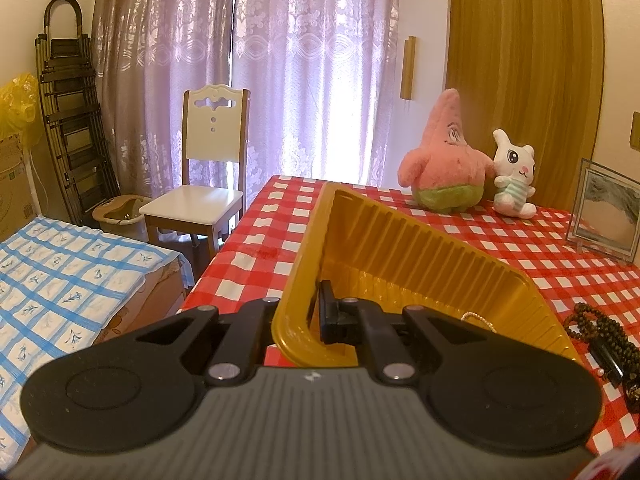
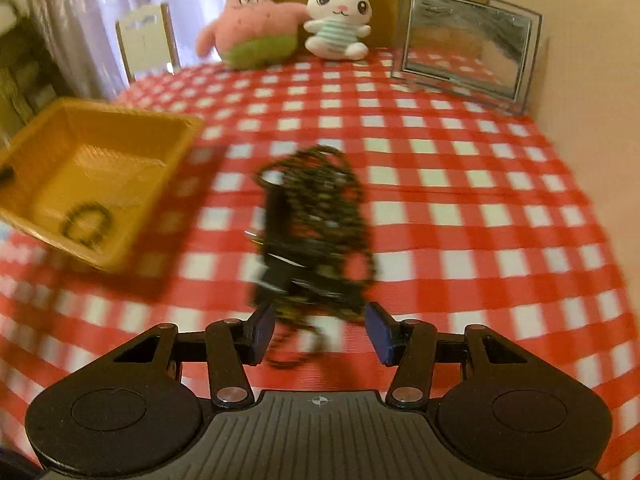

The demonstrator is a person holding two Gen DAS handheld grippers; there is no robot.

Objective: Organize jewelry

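Note:
My left gripper [image 1: 306,316] is shut on the near rim of a yellow ribbed plastic tray [image 1: 404,248] and holds it tilted up off the red-and-white checked tablecloth. A thin pale chain [image 1: 478,319] lies inside it. In the right wrist view the tray [image 2: 120,184] is at the left with a dark bead bracelet [image 2: 86,226] in it. My right gripper [image 2: 320,334] is open, just short of a tangled pile of dark bead necklaces [image 2: 316,232] on the cloth; the same pile shows in the left wrist view [image 1: 604,336]. The right view is motion-blurred.
A pink star plush [image 2: 252,20], a white bunny plush [image 2: 340,20] and a glass picture frame [image 2: 468,44] stand along the table's far edge. A white chair [image 1: 204,184] and a bed with a blue checked cover [image 1: 60,268] are left of the table.

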